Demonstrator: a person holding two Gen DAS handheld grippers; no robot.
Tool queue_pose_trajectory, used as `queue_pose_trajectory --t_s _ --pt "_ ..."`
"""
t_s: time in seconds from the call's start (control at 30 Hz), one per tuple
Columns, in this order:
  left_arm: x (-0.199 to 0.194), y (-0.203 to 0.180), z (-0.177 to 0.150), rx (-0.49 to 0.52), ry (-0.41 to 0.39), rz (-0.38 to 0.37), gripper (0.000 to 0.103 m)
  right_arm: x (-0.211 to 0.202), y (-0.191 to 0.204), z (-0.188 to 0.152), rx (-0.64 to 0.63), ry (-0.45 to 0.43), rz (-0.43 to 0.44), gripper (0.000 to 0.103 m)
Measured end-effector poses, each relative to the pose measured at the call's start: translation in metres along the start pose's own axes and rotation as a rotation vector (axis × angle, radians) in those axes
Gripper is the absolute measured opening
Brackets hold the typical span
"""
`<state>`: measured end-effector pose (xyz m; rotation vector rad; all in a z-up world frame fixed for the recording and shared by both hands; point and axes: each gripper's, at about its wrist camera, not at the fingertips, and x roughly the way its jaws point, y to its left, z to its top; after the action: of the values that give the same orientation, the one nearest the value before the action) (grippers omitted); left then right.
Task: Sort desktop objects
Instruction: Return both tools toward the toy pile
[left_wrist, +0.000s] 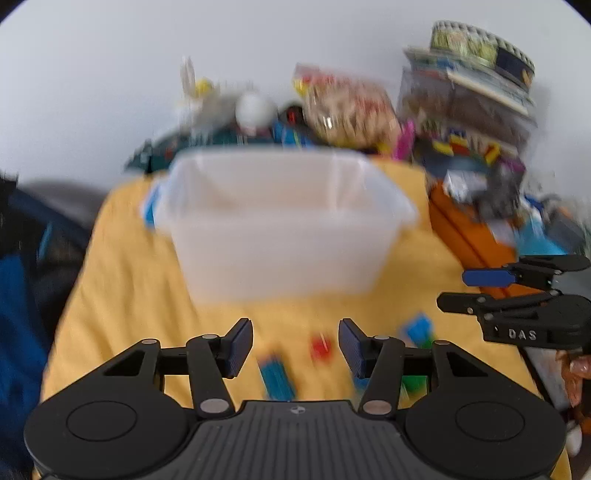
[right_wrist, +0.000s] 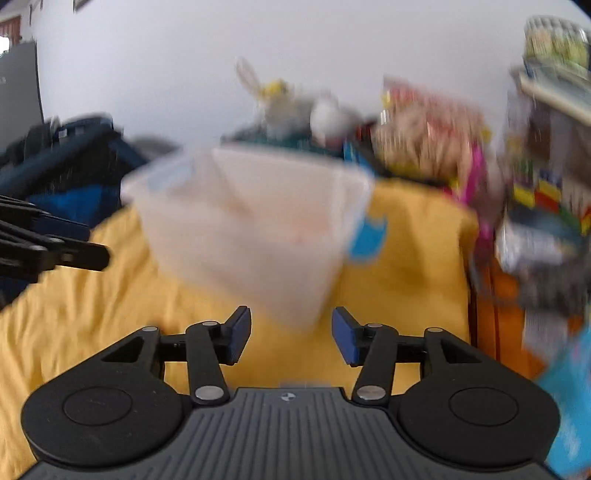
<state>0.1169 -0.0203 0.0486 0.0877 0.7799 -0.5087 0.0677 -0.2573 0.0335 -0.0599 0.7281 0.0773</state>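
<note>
A translucent white plastic bin (left_wrist: 280, 225) stands on the yellow cloth (left_wrist: 122, 280); it also shows in the right wrist view (right_wrist: 251, 229). Small blurred items lie on the cloth near my left gripper (left_wrist: 295, 345): a blue-teal piece (left_wrist: 276, 376), a red piece (left_wrist: 320, 345), a blue block (left_wrist: 419, 328) and a green piece (left_wrist: 413, 382). My left gripper is open and empty above them. My right gripper (right_wrist: 291, 336) is open and empty, in front of the bin's corner. It shows at the right of the left wrist view (left_wrist: 476, 290).
Cluttered toys and a snack bag (left_wrist: 347, 110) pile behind the bin. Stacked boxes (left_wrist: 469, 88) and an orange object (left_wrist: 469, 229) stand at the right. A dark blue bag (right_wrist: 70, 162) lies at the left. The left gripper's fingers (right_wrist: 55, 243) show at the left edge.
</note>
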Motion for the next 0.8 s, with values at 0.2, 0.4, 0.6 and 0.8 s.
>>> queue_pose_trajectory --t_s 0.2,0.4,0.6,0.8 --pt "-0.006 -0.032 -0.072 -0.011 0.098 -0.007 0.056 -0.010 0.015 -0.058 -0.064 0.085 0.021 0.051" --pt "-0.007 -0.045 -0.103 0.096 0.165 -0.020 0.056 -0.006 0.034 -0.069 -0.106 0.109 0.005 0.051" --pt "-0.004 -0.033 -0.107 0.128 0.155 -0.068 0.056 -0.001 0.059 -0.063 -0.110 0.119 0.018 0.050" --pt "0.001 -0.006 -0.105 0.084 0.160 -0.115 0.056 0.027 0.084 -0.056 -0.043 0.175 0.048 0.042"
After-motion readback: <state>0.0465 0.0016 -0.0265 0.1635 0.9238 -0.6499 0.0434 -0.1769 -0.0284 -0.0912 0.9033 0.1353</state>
